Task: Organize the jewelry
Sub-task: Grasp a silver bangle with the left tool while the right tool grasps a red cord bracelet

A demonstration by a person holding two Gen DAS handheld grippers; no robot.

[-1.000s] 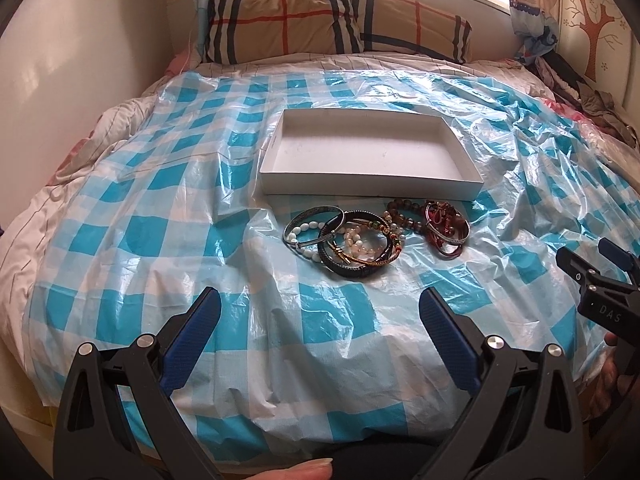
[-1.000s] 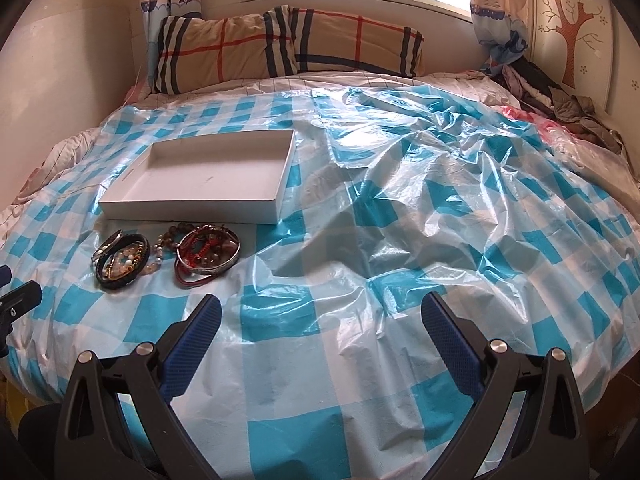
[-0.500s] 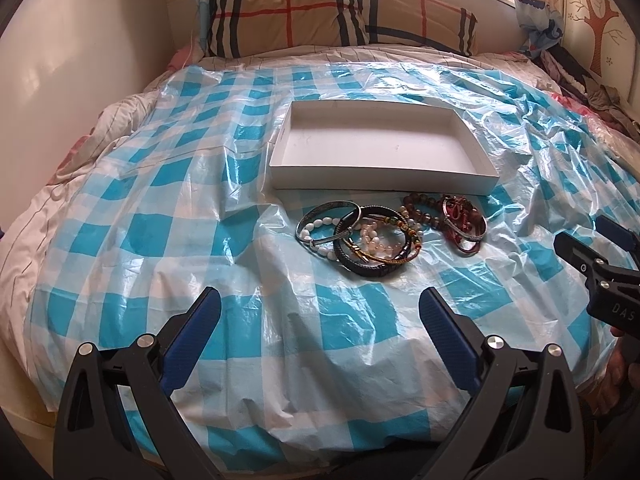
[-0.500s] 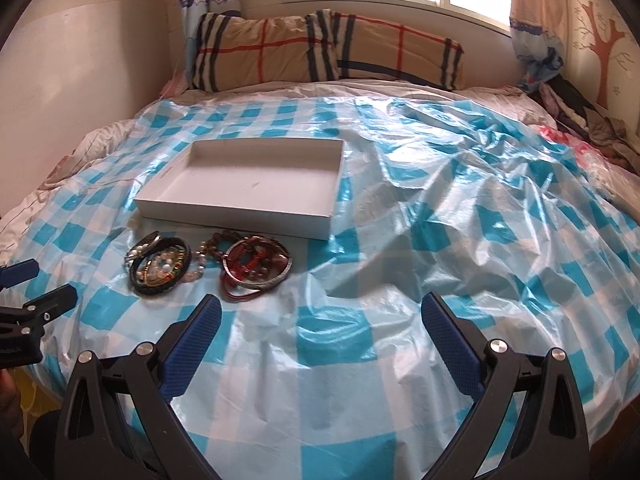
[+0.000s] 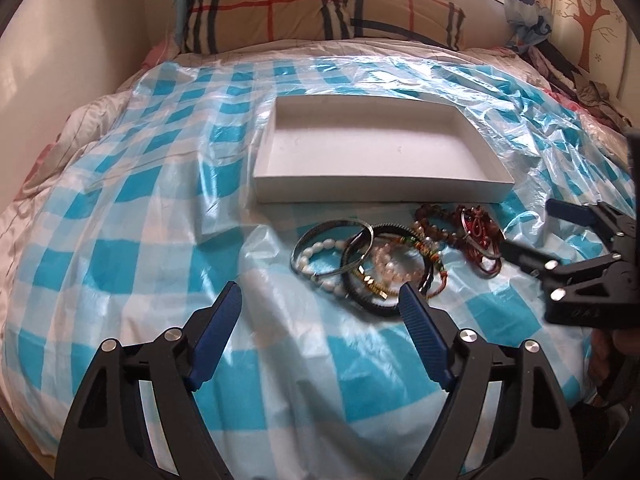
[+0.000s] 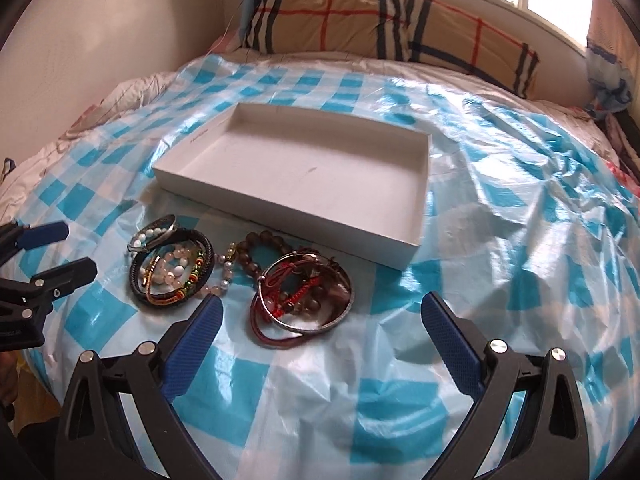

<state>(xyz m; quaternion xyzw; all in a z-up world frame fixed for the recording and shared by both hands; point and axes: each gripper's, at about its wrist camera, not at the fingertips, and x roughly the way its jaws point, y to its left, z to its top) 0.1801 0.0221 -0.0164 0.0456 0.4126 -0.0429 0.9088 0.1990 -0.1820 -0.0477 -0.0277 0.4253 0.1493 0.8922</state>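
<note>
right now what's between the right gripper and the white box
In the right wrist view, the bracelets lie on the checked sheet between the open right gripper and the white box; no other things lie there.

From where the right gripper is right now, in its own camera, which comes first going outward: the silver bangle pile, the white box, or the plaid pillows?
1. Silver bangle pile: nearest, just ahead of the right gripper, slightly toward its left finger.
2. White box: behind the bangles, mid-bed, nothing in it.
3. Plaid pillows: farthest, at the head of the bed under the window.
</note>
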